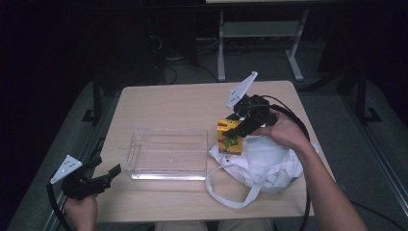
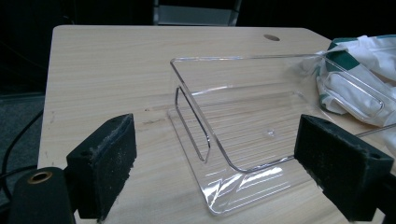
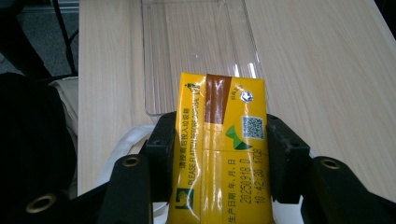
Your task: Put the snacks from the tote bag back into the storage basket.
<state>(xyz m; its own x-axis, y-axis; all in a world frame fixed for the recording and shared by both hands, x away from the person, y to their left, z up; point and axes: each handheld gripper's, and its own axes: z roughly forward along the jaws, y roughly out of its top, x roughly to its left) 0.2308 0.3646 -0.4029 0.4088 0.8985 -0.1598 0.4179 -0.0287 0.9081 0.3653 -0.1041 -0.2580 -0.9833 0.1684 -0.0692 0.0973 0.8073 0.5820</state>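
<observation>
Right tongs (image 1: 236, 129) pinching yellow carton (image 1: 229, 137) across its narrow sides, pads pressed on both flanks. Carton upright, long axis vertical, lifted above white cloth bag (image 1: 262, 163) at the table's (image 1: 168, 103) right half. Clear tray (image 1: 168, 154) empty, just left of carton (likely destination, judged from the layout). Coming move: a short carry leftward, then down. Left tongs (image 1: 103, 175) spread wide, holding nothing, at tray's near-left corner. Right hand clearly the nearer to carton.
</observation>
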